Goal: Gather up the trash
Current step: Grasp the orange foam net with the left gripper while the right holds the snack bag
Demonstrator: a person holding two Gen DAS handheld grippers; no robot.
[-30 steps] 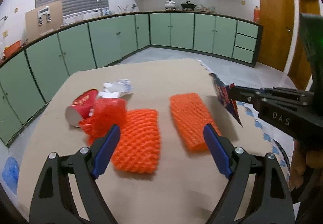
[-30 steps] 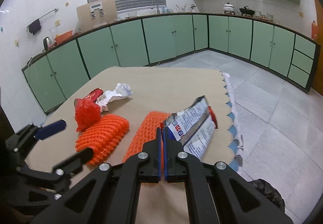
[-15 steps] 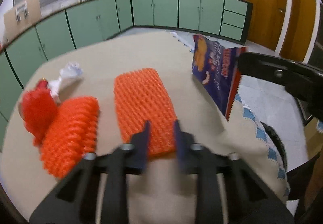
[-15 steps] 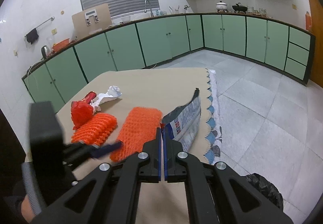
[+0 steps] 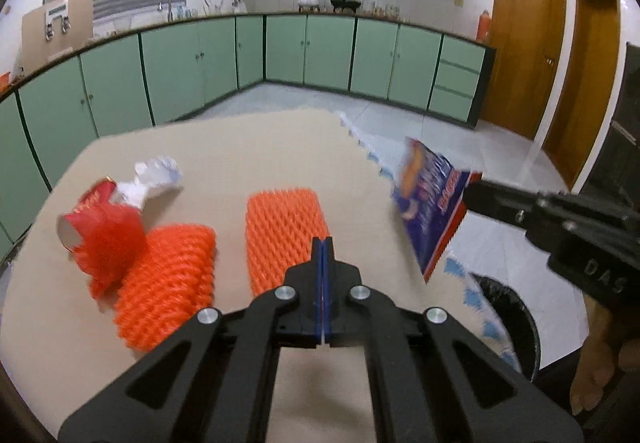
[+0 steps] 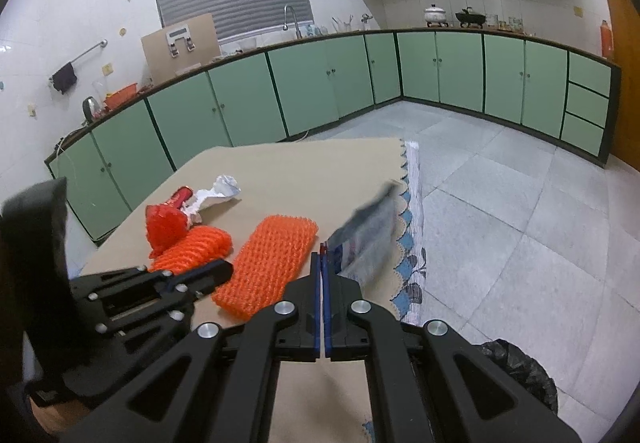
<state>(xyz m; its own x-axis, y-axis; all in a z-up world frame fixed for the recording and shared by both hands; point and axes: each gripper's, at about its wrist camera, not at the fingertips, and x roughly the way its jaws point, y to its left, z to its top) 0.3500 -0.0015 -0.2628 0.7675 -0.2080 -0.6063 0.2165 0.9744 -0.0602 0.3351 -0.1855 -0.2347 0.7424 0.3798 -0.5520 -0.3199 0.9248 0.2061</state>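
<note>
Both closed; right gripper (image 6: 322,257) — wrapper (image 6: 366,239).

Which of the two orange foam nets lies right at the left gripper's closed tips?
The flat orange net nearer the table's scalloped edge; the left gripper sits at its corner. The other net lies apart, beside the red cup.

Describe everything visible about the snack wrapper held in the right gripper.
The snack wrapper is a flat, glossy foil packet, printed blue with orange and red on one face and silvery grey on the other. The right gripper, shut, pinches it at one edge, and it hangs tilted in the air beside the table's scalloped edge. It is blurred, so the print is unreadable.
</note>
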